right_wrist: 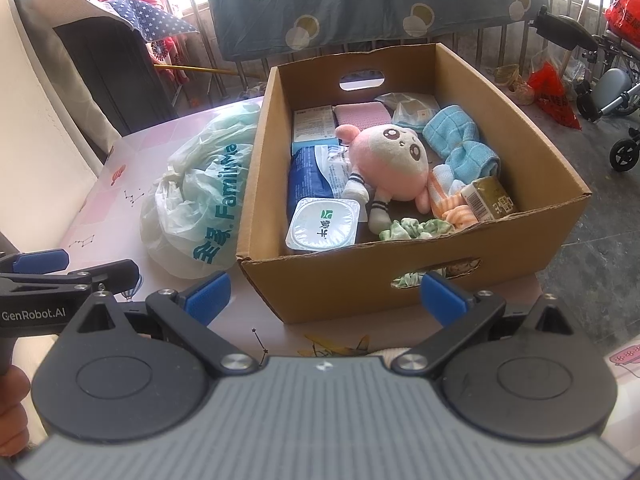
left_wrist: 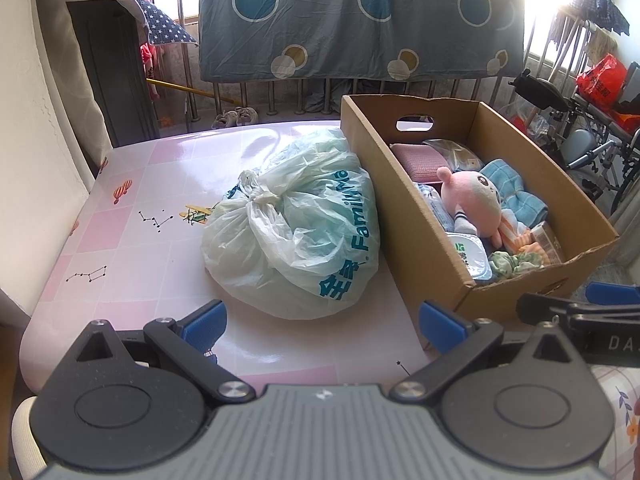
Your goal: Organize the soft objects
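A cardboard box [right_wrist: 360, 284] [left_wrist: 404, 216] stands on the pink table [left_wrist: 132, 248]. Inside lie a pink plush toy [right_wrist: 394, 160] [left_wrist: 478, 200], a blue towel [right_wrist: 460, 140] [left_wrist: 510, 188], a green scrunchie [right_wrist: 416, 228], an orange striped cloth [right_wrist: 452, 204], a pink sponge [right_wrist: 362, 114], a yogurt cup [right_wrist: 322, 224], a blue tissue pack [right_wrist: 310, 174] and a small carton [right_wrist: 490, 198]. A tied white plastic bag [left_wrist: 296, 224] [right_wrist: 196, 196] leans against the box's left wall. My left gripper [left_wrist: 322, 326] is open in front of the bag. My right gripper [right_wrist: 324, 296] is open before the box's front wall, holding nothing.
A patterned grey sheet [left_wrist: 360, 20] hangs on a railing behind the table. A dark cabinet [left_wrist: 112, 76] stands at the back left, a wheelchair [left_wrist: 592, 136] and red bags [right_wrist: 554, 92] on the floor at the right. The table's left half has bare surface.
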